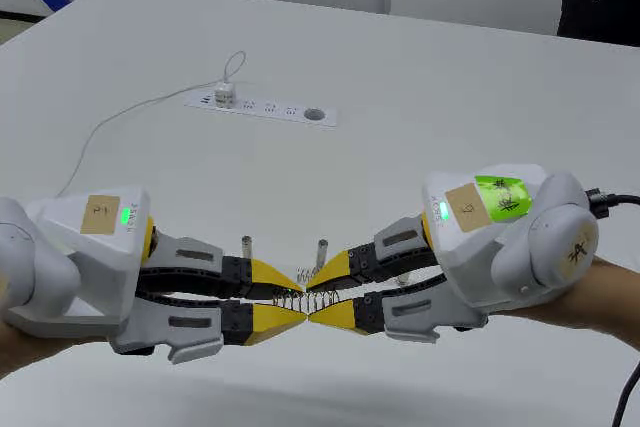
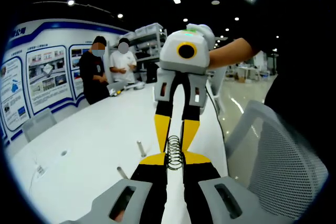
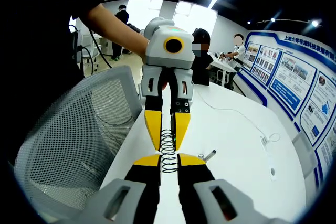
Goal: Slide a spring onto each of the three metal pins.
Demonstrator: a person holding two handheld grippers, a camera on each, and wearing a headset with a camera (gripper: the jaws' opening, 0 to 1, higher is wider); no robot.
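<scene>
The work surface is a white workbench (image 1: 450, 117); a power strip (image 1: 262, 107) lies in the upper middle of the head view. The gripper views show a hall with ceiling strip lights and blue-trimmed display boards (image 2: 42, 77). A grey mesh chair (image 3: 79, 129) stands at the left of the right gripper view.

1. Spring. The spring (image 1: 290, 298) is at the lower centre of the head view, off the bench, with its long axis horizontal in that frame. One end points left and the other right. In each gripper view its axis runs straight up the frame, in line with that view's own jaws.

2. Left gripper. My left gripper (image 1: 300, 302) enters from the lower left and lies level, pointing right. Its jaws are closed down to the width of the coil. The yellow fingertips (image 2: 153, 159) press the sides of the spring's near end.

3. Right gripper. My right gripper (image 1: 312, 302) enters from the lower right and lies level, pointing left, tip to tip with the left one. Its jaws are narrowed the same way and pinch the opposite end of the spring. My forearm shows behind it at the right edge.

4. Pins. A first pin (image 1: 247, 246) and a second pin (image 1: 322, 253) stand upright on the bench just above the meeting tips. Both are bare and apart from the spring.
</scene>
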